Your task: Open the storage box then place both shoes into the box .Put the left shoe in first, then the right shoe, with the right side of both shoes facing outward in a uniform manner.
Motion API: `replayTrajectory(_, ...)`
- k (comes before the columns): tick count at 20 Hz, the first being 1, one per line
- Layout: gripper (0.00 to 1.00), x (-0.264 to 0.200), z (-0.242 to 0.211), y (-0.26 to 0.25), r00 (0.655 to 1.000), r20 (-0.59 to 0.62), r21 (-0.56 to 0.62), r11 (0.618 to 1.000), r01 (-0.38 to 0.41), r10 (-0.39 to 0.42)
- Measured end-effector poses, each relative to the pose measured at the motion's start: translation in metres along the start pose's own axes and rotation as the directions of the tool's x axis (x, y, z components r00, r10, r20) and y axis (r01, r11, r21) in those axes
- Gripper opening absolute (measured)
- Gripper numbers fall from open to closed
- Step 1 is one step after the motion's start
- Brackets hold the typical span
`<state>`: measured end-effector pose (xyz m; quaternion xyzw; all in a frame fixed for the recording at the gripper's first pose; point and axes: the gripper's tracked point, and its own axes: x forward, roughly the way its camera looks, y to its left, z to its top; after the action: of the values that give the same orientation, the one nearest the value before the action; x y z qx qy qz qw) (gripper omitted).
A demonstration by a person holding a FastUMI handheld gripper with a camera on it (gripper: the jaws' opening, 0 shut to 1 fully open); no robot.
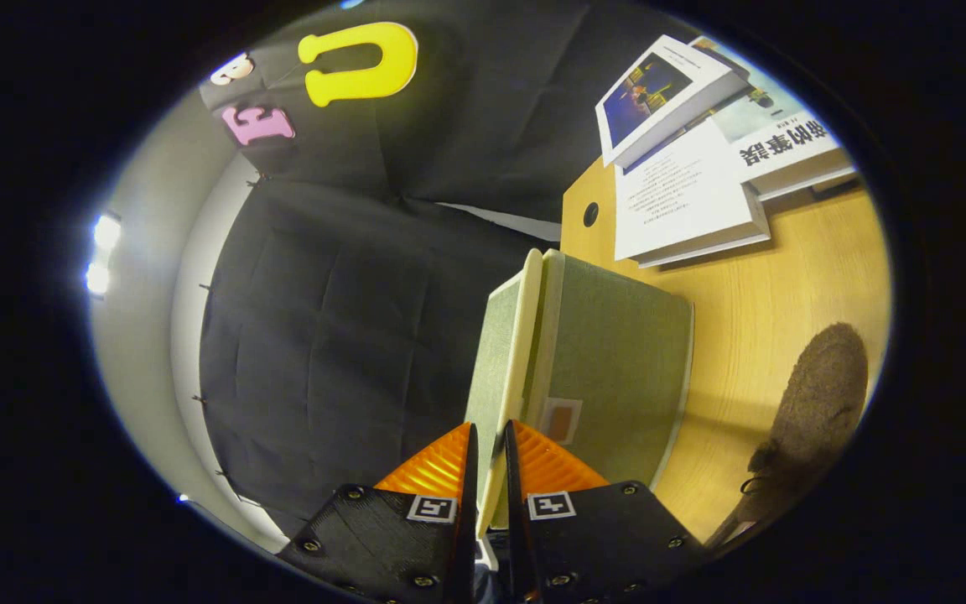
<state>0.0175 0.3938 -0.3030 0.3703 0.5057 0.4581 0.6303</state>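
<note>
Fingers of the gripper (490, 436) are pinched right down on the edge of the storage box lid (506, 369), one finger on each side of that thin cream-edged panel, so the jaws are nearly together with only the lid between them. The whole view is rolled sideways, so the table looks like it's standing on end.

The lid is swung a little away from the storage box (617, 369), with a narrow gap showing between the lid's rim and the box body. Box is covered in pale green fabric with cream trim, and there's a small label patch (561, 421) on its side just ahead of the fingers. It sits on the wooden table (785, 277).

One shoe (814, 403), a fuzzy brown thing with dark laces, lies on the table beside the box, apart from it and off to the side of the fingers. Can't tell which foot it's for from here.

Beyond the box, a stack of books (684, 168) lies on the table near its far edge, close to a round hole (590, 214) in the tabletop. Behind all that hangs the black cloth wall (324, 335).
</note>
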Motion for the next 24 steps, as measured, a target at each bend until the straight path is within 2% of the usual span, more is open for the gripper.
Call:
replayTrajectory(2,0.17,0.005,-0.006,-0.019,0.998,-0.023,0.017,0.998,0.061,-0.06)
replayTrajectory(5,0.16,0.008,-0.006,-0.021,0.999,-0.021,0.099,0.995,0.032,-0.03)
replayTrajectory(7,0.17,0.009,-0.002,-0.014,1.0,-0.005,0.114,0.993,-0.014,0.014)
replayTrajectory(9,0.19,0.008,-0.001,0.005,0.995,0.007,0.083,0.992,-0.1,0.1)
replayTrajectory(10,0.19,0.005,0.002,0.004,0.997,0.011,0.053,0.995,-0.079,0.078)
replayTrajectory(11,0.11,-0.004,0.004,0.002,0.997,0.002,0.038,0.997,-0.072,0.072)
replayTrajectory(12,0.03,0.013,-0.003,0.002,0.998,-0.018,0.051,0.997,-0.066,0.067)
replayTrajectory(15,0.03,0.009,-0.002,0.02,0.998,-0.033,0.023,0.999,-0.046,0.047)
replayTrajectory(18,0.03,0.009,0.005,0.056,0.998,-0.027,-0.024,0.998,-0.062,0.061)
replayTrajectory(24,0.04,0.036,0.009,0.134,0.997,-0.05,-0.173,0.982,-0.071,0.063)
